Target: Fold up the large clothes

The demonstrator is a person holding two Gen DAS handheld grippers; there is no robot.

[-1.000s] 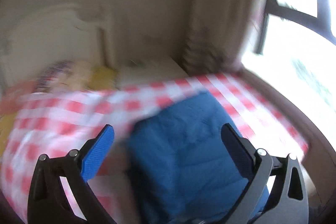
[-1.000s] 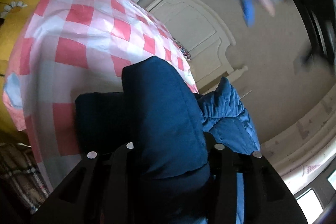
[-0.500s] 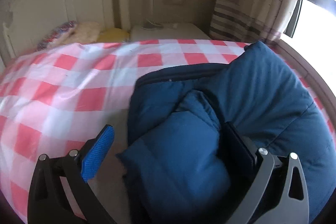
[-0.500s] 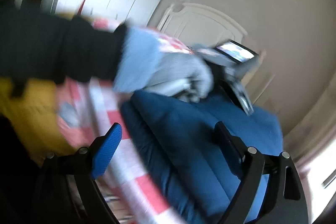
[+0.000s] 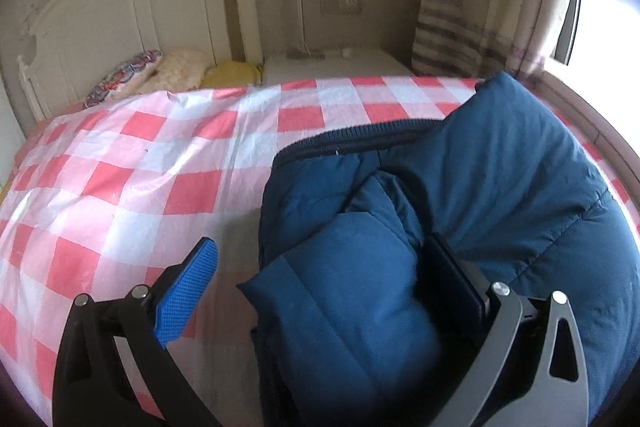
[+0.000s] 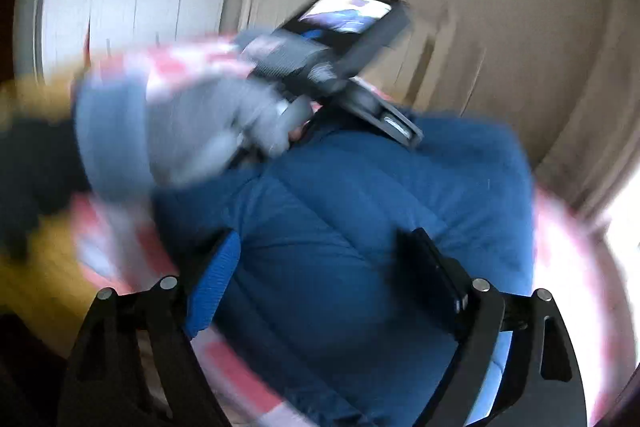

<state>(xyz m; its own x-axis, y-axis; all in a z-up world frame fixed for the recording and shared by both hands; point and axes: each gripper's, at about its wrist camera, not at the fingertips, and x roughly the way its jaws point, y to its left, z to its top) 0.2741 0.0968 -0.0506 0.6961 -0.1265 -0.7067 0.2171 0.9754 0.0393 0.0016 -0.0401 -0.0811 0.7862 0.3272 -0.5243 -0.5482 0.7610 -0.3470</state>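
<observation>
A dark blue padded jacket (image 5: 500,187) lies bunched on the pink-and-white checked bed cover (image 5: 140,179). My left gripper (image 5: 320,247) is open and sits low over the jacket's near edge. A puffy fold (image 5: 352,287) lies between its fingers, against the right finger and clear of the blue left pad (image 5: 188,287). My right gripper (image 6: 324,239) is open above the jacket (image 6: 360,195), pressing on nothing. In the blurred right wrist view, a grey-gloved hand (image 6: 224,123) holds the left gripper's body (image 6: 320,67) at the jacket's far side.
A white headboard (image 5: 120,11) with pillows (image 5: 160,71) stands at the far end of the bed. A white bedside table (image 5: 332,67) and a curtain (image 5: 480,7) stand by the window at the right. Yellow bedding (image 6: 36,267) shows at the left.
My right gripper let go of the jacket fold, opened wide and rolled. My left gripper came down onto the jacket's near fold, then held still.
</observation>
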